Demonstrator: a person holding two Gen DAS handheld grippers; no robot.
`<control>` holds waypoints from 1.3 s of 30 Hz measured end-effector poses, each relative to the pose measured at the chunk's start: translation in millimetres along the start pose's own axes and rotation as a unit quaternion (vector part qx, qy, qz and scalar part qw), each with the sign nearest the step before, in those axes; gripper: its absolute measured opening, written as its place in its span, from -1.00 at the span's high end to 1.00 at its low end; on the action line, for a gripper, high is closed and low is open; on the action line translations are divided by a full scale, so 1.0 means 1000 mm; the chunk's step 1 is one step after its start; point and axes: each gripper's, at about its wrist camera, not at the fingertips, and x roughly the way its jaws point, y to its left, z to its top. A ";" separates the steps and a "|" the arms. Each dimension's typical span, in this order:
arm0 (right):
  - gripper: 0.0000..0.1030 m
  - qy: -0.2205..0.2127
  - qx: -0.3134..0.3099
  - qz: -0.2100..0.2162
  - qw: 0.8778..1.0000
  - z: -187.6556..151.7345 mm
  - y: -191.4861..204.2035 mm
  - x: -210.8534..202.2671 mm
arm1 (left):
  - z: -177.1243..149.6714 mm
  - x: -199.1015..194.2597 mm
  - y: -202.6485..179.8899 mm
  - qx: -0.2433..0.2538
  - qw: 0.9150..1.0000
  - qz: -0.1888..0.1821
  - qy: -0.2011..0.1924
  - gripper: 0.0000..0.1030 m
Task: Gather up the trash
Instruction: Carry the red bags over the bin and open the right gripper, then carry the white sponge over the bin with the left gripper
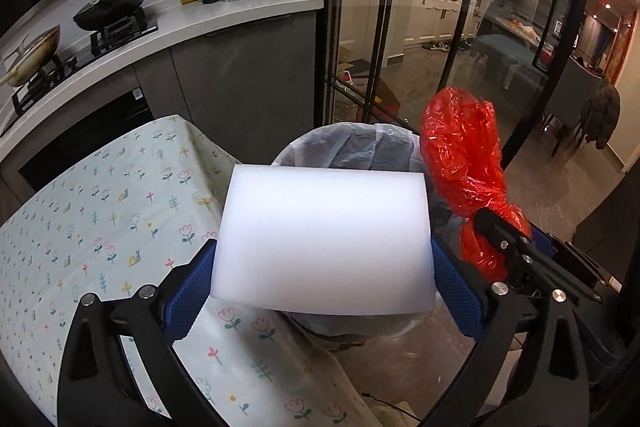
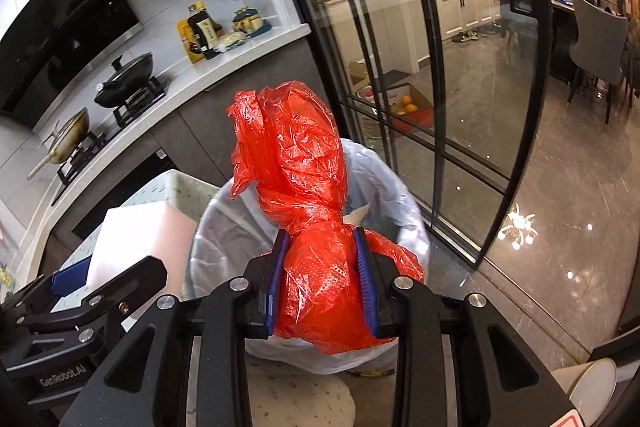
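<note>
A table with a floral cloth filled the lower left of the left wrist view. Beside it, at frame centre, stood a bin lined with a clear bag. Over the bin, the left gripper clamped a white foam block. At right, the right gripper squeezed a crumpled red plastic bag above the bin.

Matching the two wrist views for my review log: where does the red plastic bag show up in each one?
Left wrist view: red plastic bag at right of centre, beside the white foam block, clamped in the right claw.
Right wrist view: centre of the picture, squeezed in the right claw.
Shared landmark: the lined trash bin behind it.
</note>
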 end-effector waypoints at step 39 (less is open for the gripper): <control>0.07 0.018 0.015 0.033 0.999 0.024 -0.008 0.037 | 0.011 0.039 0.005 0.034 0.999 -0.012 0.011 -0.88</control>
